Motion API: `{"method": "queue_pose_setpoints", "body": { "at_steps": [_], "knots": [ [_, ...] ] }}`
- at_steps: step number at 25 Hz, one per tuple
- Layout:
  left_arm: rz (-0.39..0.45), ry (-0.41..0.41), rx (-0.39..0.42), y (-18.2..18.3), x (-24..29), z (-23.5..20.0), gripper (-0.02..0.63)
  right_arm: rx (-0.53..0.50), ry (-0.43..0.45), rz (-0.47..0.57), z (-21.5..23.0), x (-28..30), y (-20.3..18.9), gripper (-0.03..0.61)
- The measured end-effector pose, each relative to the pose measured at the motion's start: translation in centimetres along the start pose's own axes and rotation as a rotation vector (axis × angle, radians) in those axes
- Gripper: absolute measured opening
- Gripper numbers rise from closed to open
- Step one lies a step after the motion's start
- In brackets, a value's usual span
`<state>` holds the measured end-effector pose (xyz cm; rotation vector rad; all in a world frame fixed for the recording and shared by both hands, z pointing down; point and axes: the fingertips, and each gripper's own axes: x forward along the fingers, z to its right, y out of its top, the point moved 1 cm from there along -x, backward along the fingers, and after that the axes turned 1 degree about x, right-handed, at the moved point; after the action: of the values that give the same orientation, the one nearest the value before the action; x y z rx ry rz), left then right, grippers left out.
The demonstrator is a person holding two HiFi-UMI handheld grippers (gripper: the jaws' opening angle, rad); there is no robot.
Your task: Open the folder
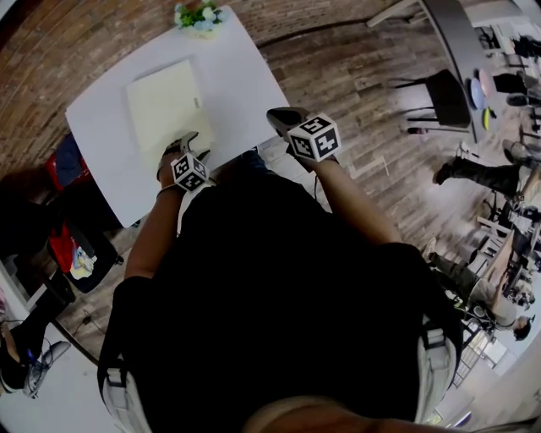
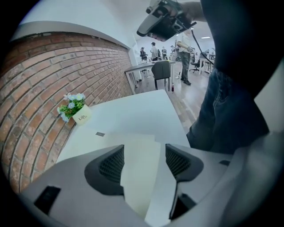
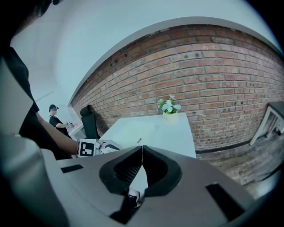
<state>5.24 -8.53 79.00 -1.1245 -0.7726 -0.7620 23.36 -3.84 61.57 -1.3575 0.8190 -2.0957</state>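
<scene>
A pale cream folder lies shut and flat on the white table. My left gripper hovers at the folder's near edge, tilted down. In the left gripper view its jaws stand wide open, and the folder's near part shows in the gap below them, with neither pad pressing on it. My right gripper hangs over the table's near right edge, off to the right of the folder. Its jaws are shut tip to tip with nothing between them.
A small pot of flowers stands at the table's far edge by the brick wall. A black chair and several people are on the wooden floor to the right. A red bag sits left of the table.
</scene>
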Motion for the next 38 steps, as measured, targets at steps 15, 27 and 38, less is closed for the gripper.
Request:
{"method": "queue_pose_setpoints", "body": {
  "at_steps": [15, 27, 38],
  "knots": [
    [-0.053, 0.102, 0.127, -0.9, 1.3, -0.3, 0.305, 0.004, 0.0, -0.015, -0.5, -0.2, -0.9, 0.026],
    [-0.001, 0.07, 0.084, 0.1, 0.6, -0.2, 0.216, 0.003, 0.01, -0.013, -0.7, -0.2, -1.4, 0.026],
    [0.087, 0.035, 0.013, 0.3, 0.0, 0.0, 0.118, 0.002, 0.018, -0.02, -1.0, -0.1, -1.7, 0.026]
  ]
}}
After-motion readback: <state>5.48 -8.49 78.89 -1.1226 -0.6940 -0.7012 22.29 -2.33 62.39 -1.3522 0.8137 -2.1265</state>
